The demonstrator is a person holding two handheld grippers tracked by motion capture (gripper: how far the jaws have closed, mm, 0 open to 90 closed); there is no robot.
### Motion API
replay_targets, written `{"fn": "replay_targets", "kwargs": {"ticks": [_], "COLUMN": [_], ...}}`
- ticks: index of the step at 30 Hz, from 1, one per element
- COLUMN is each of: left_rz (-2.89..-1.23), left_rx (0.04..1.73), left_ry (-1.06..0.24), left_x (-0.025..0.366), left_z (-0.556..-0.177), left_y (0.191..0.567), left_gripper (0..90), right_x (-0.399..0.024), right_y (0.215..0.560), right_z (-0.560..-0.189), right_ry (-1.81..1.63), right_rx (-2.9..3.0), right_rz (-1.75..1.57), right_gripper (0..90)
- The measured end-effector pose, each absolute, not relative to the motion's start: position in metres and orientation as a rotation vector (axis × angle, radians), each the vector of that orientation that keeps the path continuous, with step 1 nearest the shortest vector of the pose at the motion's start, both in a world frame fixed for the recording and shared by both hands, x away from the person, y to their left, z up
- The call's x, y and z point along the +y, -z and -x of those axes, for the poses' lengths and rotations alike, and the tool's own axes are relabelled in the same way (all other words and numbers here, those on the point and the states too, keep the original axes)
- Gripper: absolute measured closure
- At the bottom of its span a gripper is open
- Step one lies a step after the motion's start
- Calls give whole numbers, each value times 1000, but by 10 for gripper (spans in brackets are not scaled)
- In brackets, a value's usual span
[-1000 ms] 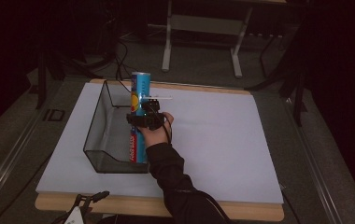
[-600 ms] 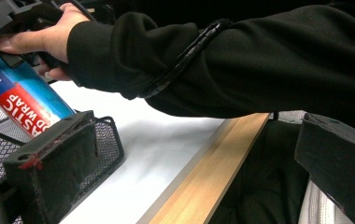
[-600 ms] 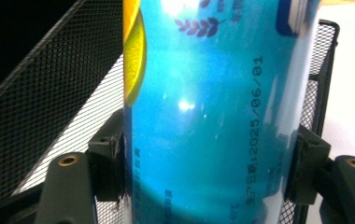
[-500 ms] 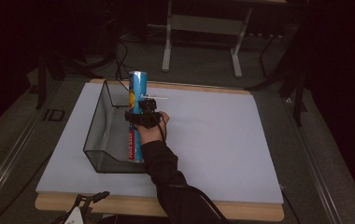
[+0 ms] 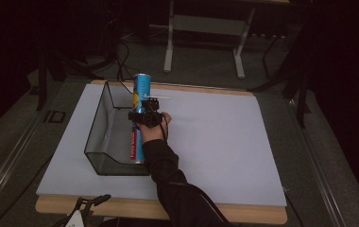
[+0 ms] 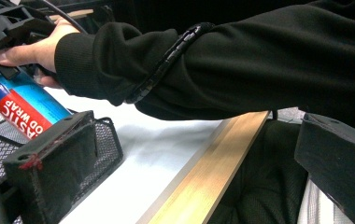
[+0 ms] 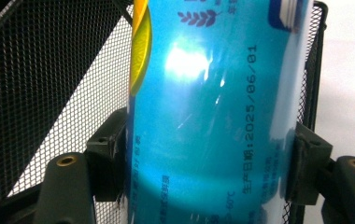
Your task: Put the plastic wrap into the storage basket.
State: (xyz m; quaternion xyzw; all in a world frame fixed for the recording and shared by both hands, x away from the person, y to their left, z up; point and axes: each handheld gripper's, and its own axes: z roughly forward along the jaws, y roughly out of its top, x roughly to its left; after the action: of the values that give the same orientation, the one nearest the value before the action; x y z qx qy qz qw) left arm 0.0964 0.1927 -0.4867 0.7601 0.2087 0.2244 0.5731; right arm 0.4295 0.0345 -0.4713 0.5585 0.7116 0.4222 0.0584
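My right tongs [image 5: 145, 115] pinch a tall blue tube [image 5: 139, 118] of plastic food wrap about halfway up its length. In the right gripper view the two black pads press against either side of the tube [image 7: 213, 116], which has a printed date and a yellow patch near its upper left. The top and bottom of the tube are cut off there.

From the high view, the tube stands nearly upright at the right-hand edge of a black mesh basket [image 5: 103, 137], with its lower end down inside the basket's near right corner. My hand [image 5: 153, 128] and black sleeve [image 5: 177, 189] cover the basket's right wall, so I cannot tell whether the tube's base rests on the basket floor or hangs just above it. The basket sits on a white sheet [image 5: 225, 142] that covers most of the wooden worktop [image 5: 258, 215].

My left tongs [image 5: 85, 208] sit low at the near edge of the worktop, partly cut off by the bottom of the high view and dim against the dark floor. In the left gripper view their jaws stand wide apart with nothing between them. Beyond the jaws I see my right forearm, a black cable [image 6: 166, 60] wrapped around the sleeve, and the red and blue label of the tube [image 6: 24, 105] poking above the basket [image 6: 101, 144] mesh. The room behind the worktop is too dark to make out well.
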Motion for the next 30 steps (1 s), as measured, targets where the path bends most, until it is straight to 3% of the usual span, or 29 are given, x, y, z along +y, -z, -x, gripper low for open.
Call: {"fn": "replay_targets", "kwargs": {"ticks": [21, 30], "left_rz": [-1782, -1788], "left_rx": [481, 484], "left_ry": [-519, -517], "left_x": [192, 191], "left_z": [-96, -97], "left_y": [487, 487], "left_gripper": [1, 2], "right_x": [48, 33], "right_y": [490, 470], "right_z": [-430, -429], "right_ry": [-1040, -1125], "right_rx": [2148, 2149], "right_rz": [-1553, -1477], "right_gripper": [248, 139]}}
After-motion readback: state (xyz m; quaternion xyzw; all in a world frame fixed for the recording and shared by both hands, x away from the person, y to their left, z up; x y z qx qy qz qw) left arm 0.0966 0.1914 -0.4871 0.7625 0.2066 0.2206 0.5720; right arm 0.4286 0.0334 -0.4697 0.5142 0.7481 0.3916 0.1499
